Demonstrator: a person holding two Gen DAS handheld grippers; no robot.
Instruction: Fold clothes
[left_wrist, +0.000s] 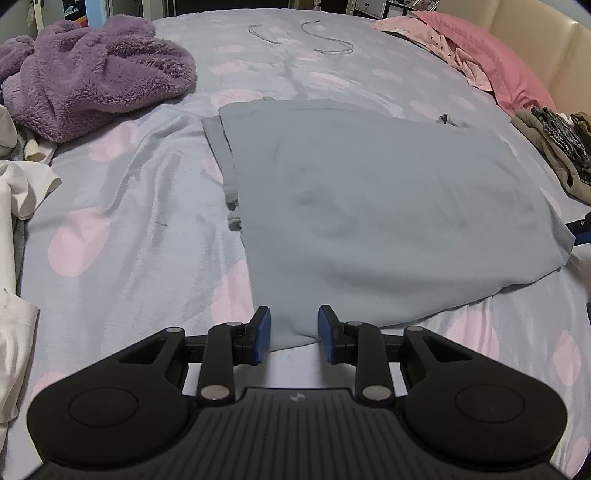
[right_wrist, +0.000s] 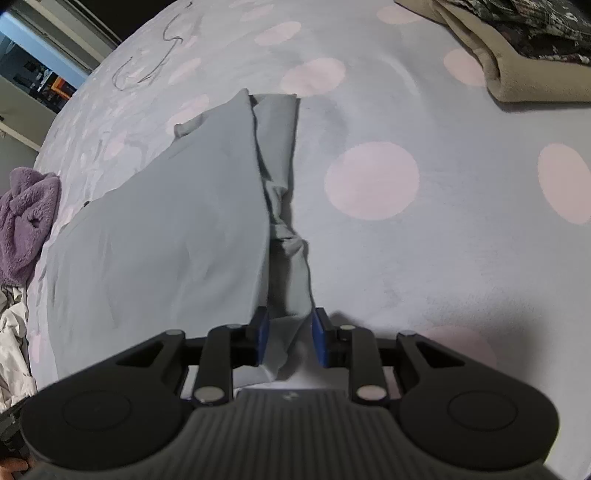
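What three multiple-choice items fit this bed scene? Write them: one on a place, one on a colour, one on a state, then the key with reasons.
1. Where does the fluffy purple garment lie in the left wrist view?
A. far left on the bed
B. on the pink pillow
C. under the grey shirt

2. What colour are the spots on the bedsheet?
A. green
B. pink
C. black

3. How do the jaws of the left gripper stand?
A. shut tight on a sock
B. out of view
C. apart, with the grey shirt hem between them

Key: 1 A, it is heaped at upper left; 2 B, pale pink dots on grey; 3 C, a gap shows between the blue pads.
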